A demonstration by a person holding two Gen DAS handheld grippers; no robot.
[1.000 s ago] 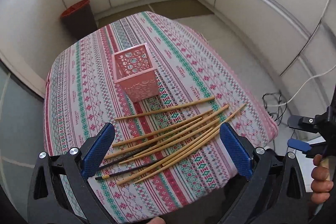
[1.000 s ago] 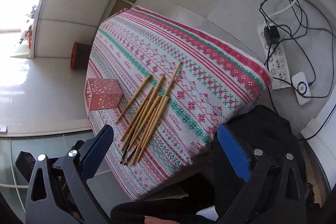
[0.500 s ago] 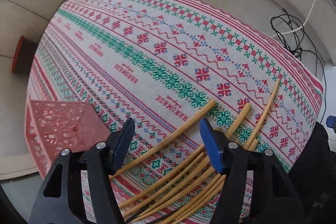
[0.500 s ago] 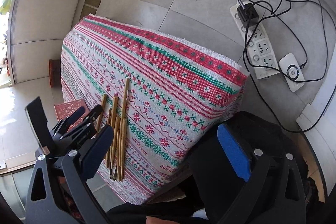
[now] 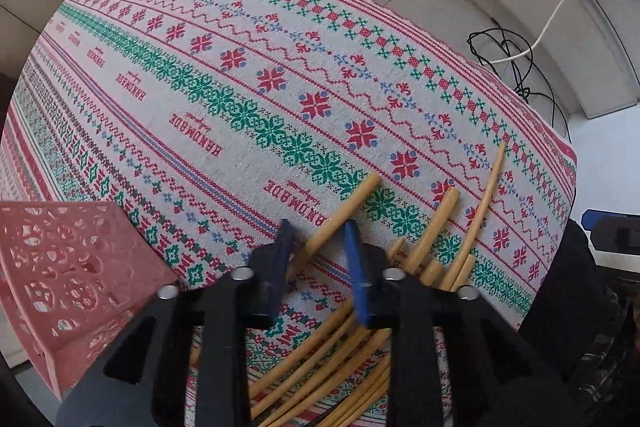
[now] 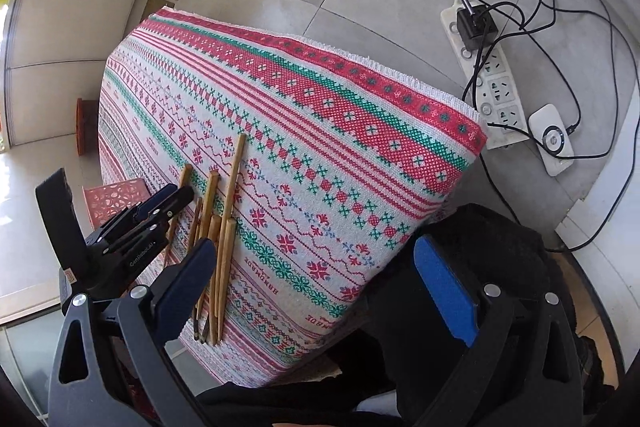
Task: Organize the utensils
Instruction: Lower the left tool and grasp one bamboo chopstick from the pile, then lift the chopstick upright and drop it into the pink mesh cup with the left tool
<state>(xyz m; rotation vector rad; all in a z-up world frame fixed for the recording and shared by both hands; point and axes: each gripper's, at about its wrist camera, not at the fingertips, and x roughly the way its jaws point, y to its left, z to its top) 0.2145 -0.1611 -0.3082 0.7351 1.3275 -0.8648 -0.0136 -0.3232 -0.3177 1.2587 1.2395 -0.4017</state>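
Several bamboo chopsticks lie in a loose bunch on the patterned tablecloth. My left gripper straddles the leftmost chopstick; its blue fingers are nearly closed, with a small gap on each side. A pink perforated basket stands at the left. In the right wrist view, the left gripper is down on that chopstick, with the bunch beside it. My right gripper is open and empty, above the table's near edge.
A power strip with cables and a white device lie on the tiled floor right of the table. A dark red bin stands on the floor beyond the table. The tablecloth covers the whole table.
My left gripper dropped to the table and narrowed its fingers around the leftmost chopstick. My right gripper swung right and stays open.
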